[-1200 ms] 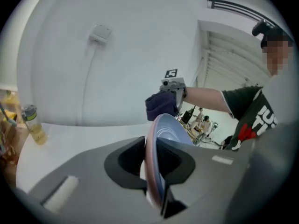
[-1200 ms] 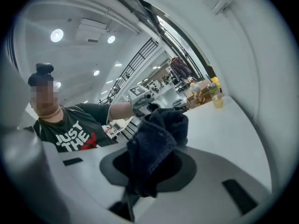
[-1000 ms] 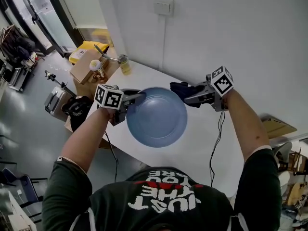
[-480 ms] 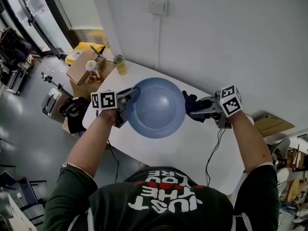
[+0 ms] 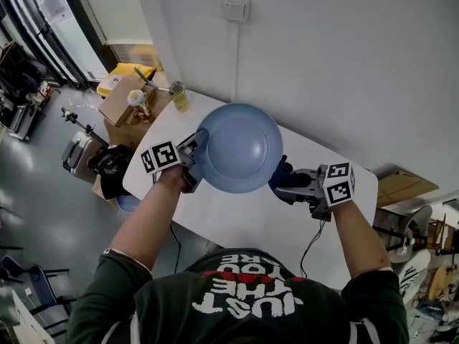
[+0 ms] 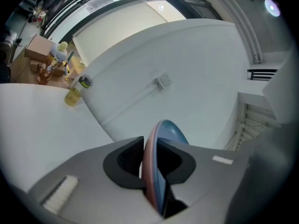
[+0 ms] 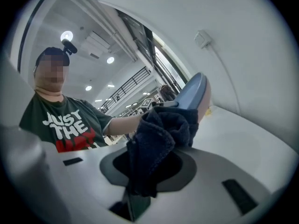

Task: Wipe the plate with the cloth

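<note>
Left claw (image 5: 195,149) is clamped on the left rim of the plate (image 5: 238,158). The plate is held clear above the surface (image 5: 237,224), steeply tilted, one broad face toward the person; being round, it has no long axis. Right claw (image 5: 285,183) is clamped on the cloth (image 5: 280,170), at the plate's lower right rim. Step, as judged: bringing cloth to plate. Next: press it on and sweep across.

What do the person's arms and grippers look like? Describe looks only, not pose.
Both the left gripper and right gripper are grey moulded bodies with dark recessed jaws, each carrying a white cube with black square markers. A thin black cable hangs from the right one. The dark T-shirt is short-sleeved, printed in white and red.
</note>
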